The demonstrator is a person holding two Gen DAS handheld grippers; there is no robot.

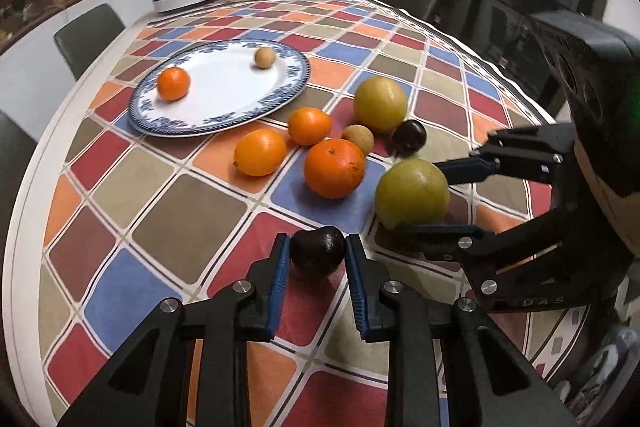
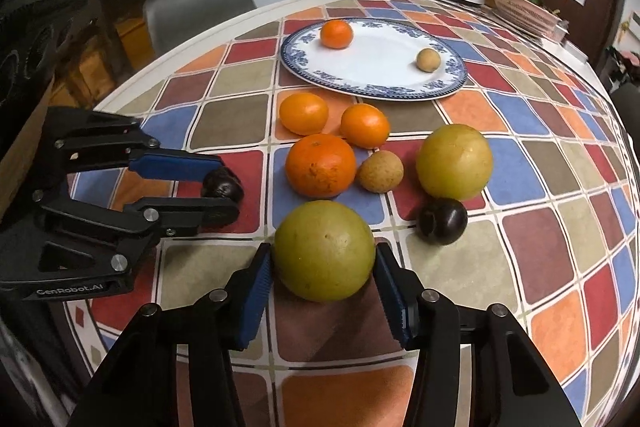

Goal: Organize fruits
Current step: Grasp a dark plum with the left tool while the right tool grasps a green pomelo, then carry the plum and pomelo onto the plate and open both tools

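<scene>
While the left tongs [image 1: 318, 254] clamp a dark plum [image 1: 318, 251] between their blue pads low over the checked worktop [image 1: 172, 223], the right tongs [image 2: 323, 269] sit with their pads against both sides of a yellow-green fruit [image 2: 324, 250] that rests on the cloth, so they look clamped on it. In the right wrist view, the loose fruits lie just beyond: a big orange [image 2: 320, 165], two smaller oranges [image 2: 304, 113] [image 2: 365, 125], a small tan fruit [image 2: 379, 171], a second yellow-green fruit [image 2: 454, 161] and a second dark plum [image 2: 443, 221] to the right. Farther off, a blue-rimmed plate [image 2: 374, 89] holds a small orange [image 2: 336, 33] on its left and a tan fruit [image 2: 428, 59] on its right.
</scene>
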